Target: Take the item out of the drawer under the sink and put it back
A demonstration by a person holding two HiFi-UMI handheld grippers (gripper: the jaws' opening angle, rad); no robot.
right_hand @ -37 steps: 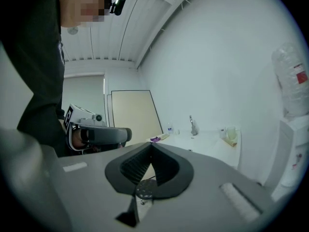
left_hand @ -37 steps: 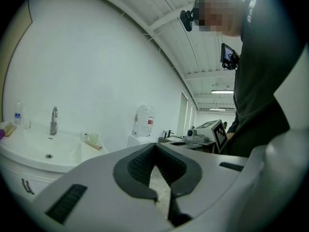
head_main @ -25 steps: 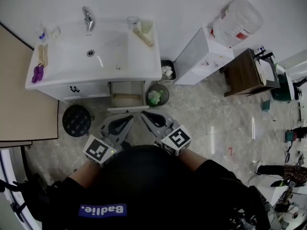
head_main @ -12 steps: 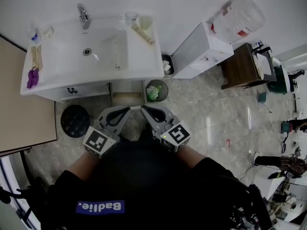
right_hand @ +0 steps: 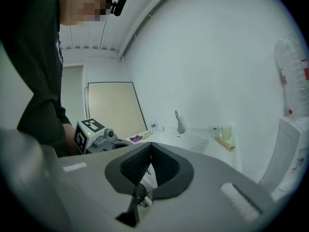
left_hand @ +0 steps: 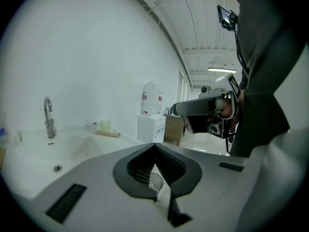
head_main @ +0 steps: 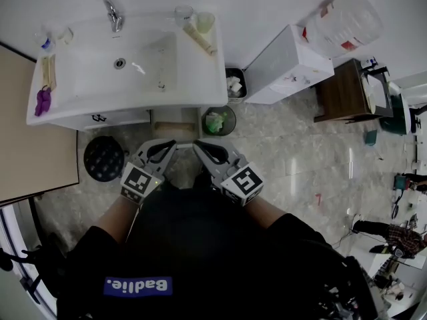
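left gripper (head_main: 171,144) and right gripper (head_main: 198,145) side by side before drawer (head_main: 176,128).

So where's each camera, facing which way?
Head view: on the head, steeply down at the sink; torso, left gripper, right gripper below.
Left gripper view: on that gripper, along shut jaws toward the faucet; right gripper and torso at right.
Right gripper view: along shut jaws toward the sink; left gripper at left.
Shared: faucet and green cup in both gripper views.

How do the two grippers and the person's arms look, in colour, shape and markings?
The left gripper and the right gripper are light grey wedges with black ribbed pads inside. Each carries a white cube with black square markers. The person wears a black top with short sleeves.
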